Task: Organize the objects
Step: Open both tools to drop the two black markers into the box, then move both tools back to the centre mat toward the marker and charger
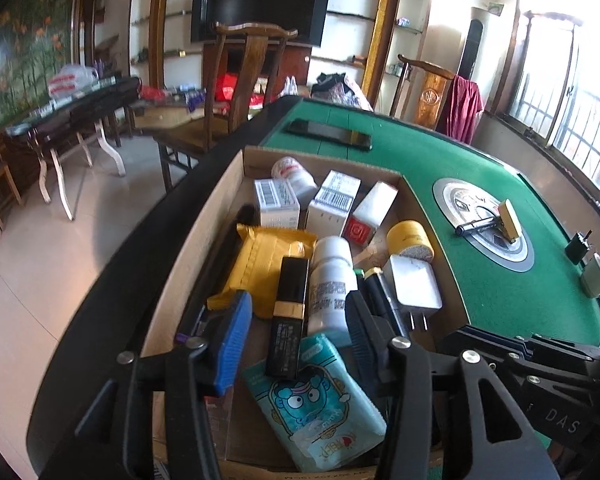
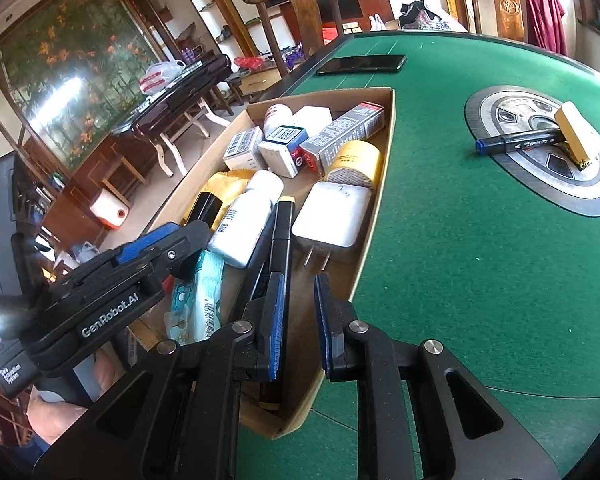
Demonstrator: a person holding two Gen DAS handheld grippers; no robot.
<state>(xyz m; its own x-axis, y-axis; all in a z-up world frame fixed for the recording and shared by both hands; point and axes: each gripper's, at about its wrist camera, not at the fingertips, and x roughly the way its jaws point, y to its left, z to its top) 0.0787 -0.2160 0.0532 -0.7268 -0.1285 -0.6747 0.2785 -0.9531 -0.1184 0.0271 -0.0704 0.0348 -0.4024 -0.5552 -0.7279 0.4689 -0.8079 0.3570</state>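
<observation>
A cardboard box (image 1: 204, 240) on the green table (image 1: 440, 160) holds several items: a black and gold tube (image 1: 286, 312), a white bottle (image 1: 330, 280), a yellow packet (image 1: 268, 264), a white charger (image 1: 414, 284), a teal cartoon pouch (image 1: 320, 404) and small cartons. My left gripper (image 1: 296, 344) is open and empty, its pads on either side of the tube and bottle. My right gripper (image 2: 298, 324) is open and empty over the box's near right wall (image 2: 340, 280), beside a black marker (image 2: 278, 236). The left gripper also shows in the right wrist view (image 2: 156, 248).
On the table's round centre plate (image 2: 540, 196) lie a blue-capped marker (image 2: 516, 145) and a yellow block (image 2: 576, 136). A black phone (image 2: 360, 64) lies at the far edge. A black adapter (image 1: 578, 246) and a pale object (image 1: 594, 276) sit at the right. Wooden chairs stand behind.
</observation>
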